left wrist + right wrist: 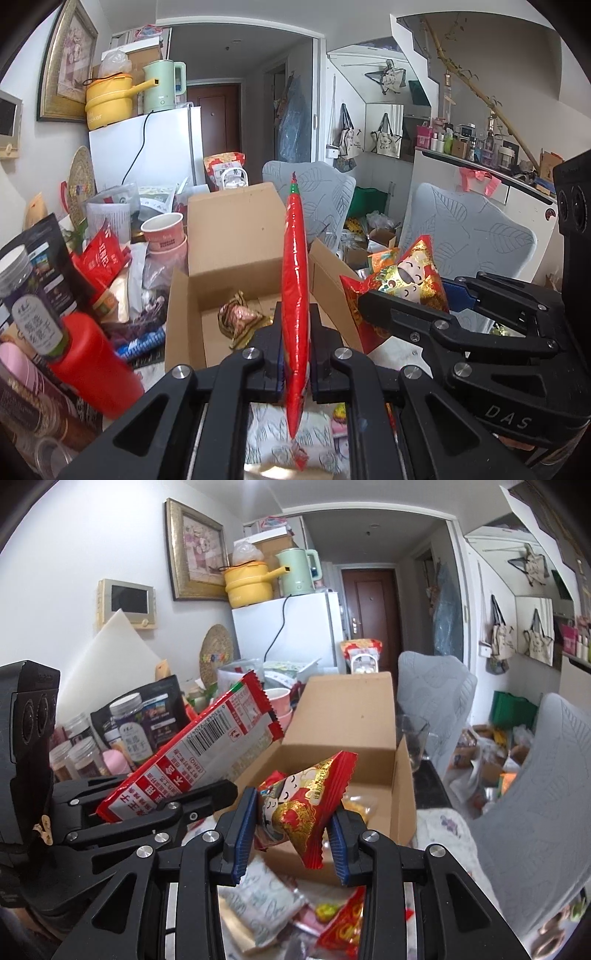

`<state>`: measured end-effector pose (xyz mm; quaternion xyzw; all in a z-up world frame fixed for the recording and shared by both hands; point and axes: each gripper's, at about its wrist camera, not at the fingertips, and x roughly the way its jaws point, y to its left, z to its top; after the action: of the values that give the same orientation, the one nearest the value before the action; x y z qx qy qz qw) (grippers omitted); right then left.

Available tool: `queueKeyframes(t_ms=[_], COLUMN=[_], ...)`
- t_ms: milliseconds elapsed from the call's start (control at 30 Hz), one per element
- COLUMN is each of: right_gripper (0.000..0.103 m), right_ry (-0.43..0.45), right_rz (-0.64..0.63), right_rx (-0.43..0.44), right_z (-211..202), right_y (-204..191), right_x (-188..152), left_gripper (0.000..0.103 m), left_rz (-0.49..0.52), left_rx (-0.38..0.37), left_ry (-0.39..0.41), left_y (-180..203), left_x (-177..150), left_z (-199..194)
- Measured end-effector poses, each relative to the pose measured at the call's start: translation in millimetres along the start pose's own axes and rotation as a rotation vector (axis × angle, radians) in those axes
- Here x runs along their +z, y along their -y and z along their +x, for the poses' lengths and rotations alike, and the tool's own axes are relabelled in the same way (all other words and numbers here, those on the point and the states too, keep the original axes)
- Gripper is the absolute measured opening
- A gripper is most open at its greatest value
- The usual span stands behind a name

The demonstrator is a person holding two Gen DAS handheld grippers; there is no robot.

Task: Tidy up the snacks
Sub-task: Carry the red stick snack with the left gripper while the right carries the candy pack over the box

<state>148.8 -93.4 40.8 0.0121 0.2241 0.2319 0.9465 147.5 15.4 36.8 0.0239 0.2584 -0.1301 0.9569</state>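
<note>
My left gripper (pixel 295 354) is shut on a long flat red snack packet (pixel 295 266), seen edge-on and standing upright in the jaws. In the right wrist view the same packet (pixel 207 753) shows its barcode side, with the left gripper (pixel 207 794) at the left. My right gripper (pixel 291 819) is shut on a puffy red-and-gold snack bag (pixel 306 805) between its blue pads. From the left wrist view, that bag (pixel 406 277) and the right gripper (pixel 410 295) are at the right. Both grippers hover just before an open cardboard box (pixel 229 229) (pixel 351 709), which holds a gold-wrapped snack (pixel 240 317).
Jars, pouches and a red bottle (pixel 92 362) crowd the table's left side, with pink paper cups (pixel 162 229) behind. Loose snack packets (pixel 266 897) lie under the grippers. Two grey chairs (pixel 472 229) stand to the right, a white fridge (pixel 147 147) behind.
</note>
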Motion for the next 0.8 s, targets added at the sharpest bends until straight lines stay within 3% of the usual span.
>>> queueKeyframes(t_ms=[467,800], right_gripper=[0.035,0.034], right_ry=[0.023,-0.053], right_rz=[0.013,0.051], right_rx=[-0.016,0.002], right_z=[62,113], right_y=[38,55], right_x=[39,33], left_gripper=[0.009,0.009], left_rz=[-0.027,-0.045], left_rx=[0.030,0.049], left_ry=[0.020,-0.079], left_y=[-27,-43], left_x=[40,34], left_z=[72,123])
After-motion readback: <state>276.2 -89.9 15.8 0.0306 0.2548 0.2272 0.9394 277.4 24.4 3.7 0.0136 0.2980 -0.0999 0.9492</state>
